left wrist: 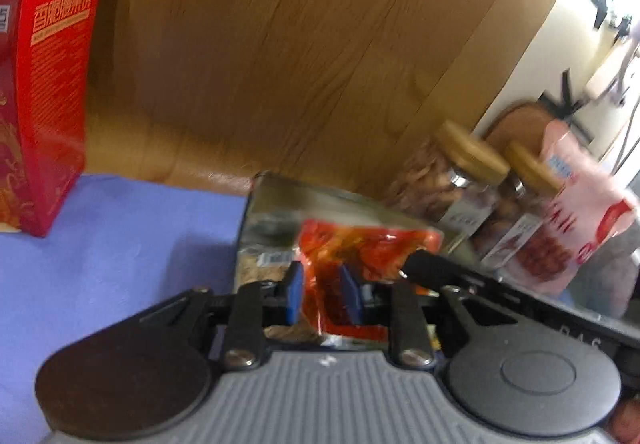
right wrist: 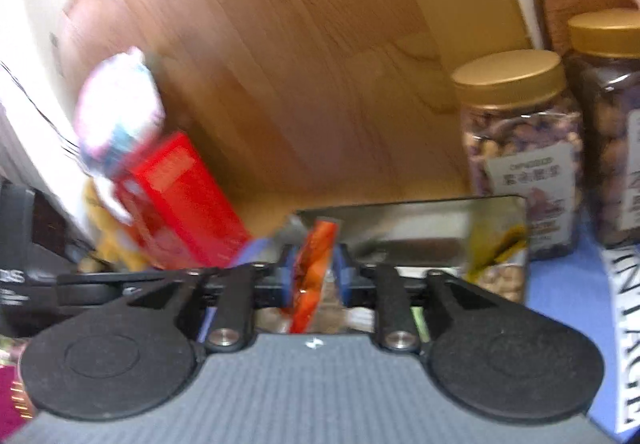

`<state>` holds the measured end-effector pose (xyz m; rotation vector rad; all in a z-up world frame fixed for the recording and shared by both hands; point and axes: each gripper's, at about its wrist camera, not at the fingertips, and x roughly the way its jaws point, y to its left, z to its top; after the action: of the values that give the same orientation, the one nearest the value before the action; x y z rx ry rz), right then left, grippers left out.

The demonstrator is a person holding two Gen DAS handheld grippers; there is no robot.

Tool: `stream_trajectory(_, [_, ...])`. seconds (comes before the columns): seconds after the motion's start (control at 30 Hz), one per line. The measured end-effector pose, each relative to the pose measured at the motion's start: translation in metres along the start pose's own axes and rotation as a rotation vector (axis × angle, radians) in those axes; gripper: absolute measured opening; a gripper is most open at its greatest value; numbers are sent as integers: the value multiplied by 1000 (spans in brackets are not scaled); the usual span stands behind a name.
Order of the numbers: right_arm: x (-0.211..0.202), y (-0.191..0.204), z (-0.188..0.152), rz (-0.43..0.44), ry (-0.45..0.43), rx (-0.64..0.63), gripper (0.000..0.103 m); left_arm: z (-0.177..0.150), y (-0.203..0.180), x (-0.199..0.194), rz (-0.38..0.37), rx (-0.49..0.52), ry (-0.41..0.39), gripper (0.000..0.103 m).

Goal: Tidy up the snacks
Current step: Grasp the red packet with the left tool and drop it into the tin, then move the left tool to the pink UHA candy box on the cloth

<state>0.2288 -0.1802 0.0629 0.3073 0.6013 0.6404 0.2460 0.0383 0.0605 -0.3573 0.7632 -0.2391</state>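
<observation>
Left gripper (left wrist: 323,294): blue pads (left wrist: 295,294) held a little apart, with the orange-red snack packet (left wrist: 360,244) showing in the gap; blur hides whether the pads touch it, so I cannot tell if it is held or only seen through the gap.
Right gripper (right wrist: 313,272): fingers drawn close on either side of the same orange-red snack packet (right wrist: 316,264), which stands edge-on between the blue pads (right wrist: 344,276); it looks pinched there.
Snack packet: over the shiny metal tray (left wrist: 272,203), a flat crinkled pouch with glossy red and orange print.
Metal tray: rests on the blue-purple cloth (left wrist: 120,244) that covers the tabletop, near the wooden back panel (left wrist: 300,43); a yellow-printed nut bag (right wrist: 496,264) lies at its right end in the right wrist view.
Jars: two clear jars of nuts with gold lids (right wrist: 520,155) (right wrist: 612,123) stand side by side just beyond the tray's right end, against the back panel.
Pink bag (left wrist: 580,211): just beside the jars, towards the tabletop's right edge.
Red box (left wrist: 44,95): upright near the tabletop's left edge, well apart from the tray, printed with gold characters.
Right wrist view, left side: a blurred white and pink package (right wrist: 116,111) above the red box.
</observation>
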Motion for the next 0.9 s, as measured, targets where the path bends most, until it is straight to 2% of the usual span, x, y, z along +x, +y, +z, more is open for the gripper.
stream_trajectory(0.03, [-3,0,-2,-21,-4,-7,40,-4,3,-4,-19,0,0,21])
stream_trajectory(0.13, [-26,-2,-7,9,-29,2,40,-18,10,-35,-81,1,-43,23])
stream_trajectory(0.27, [-62,9,-31,107,-5,-24,40,-52,21,-82,-116,-8,-52,24])
stream_trajectory(0.33, [-81,25,-58,191,31,-117,40,-76,25,-98,-95,7,-35,24])
stream_trajectory(0.47, [-101,61,-122,241,145,-341,39,-122,24,-115,15,81,-7,24])
stream_trajectory(0.53, [-106,73,-151,214,185,-436,39,-137,23,-118,83,94,6,24])
stream_trajectory(0.63, [-111,74,-173,156,193,-478,39,-151,19,-122,176,121,2,24])
stream_trajectory(0.7, [-113,72,-176,57,169,-506,40,-155,14,-124,229,142,-15,24])
stream_trajectory(0.77, [-116,61,-172,-17,143,-477,41,-158,12,-127,256,149,-26,24])
stream_trajectory(0.83, [-121,56,-177,-161,105,-519,41,-160,12,-130,279,150,-30,24])
stream_trajectory(0.9, [-122,54,-178,-217,84,-514,44,-162,14,-131,290,146,-27,25])
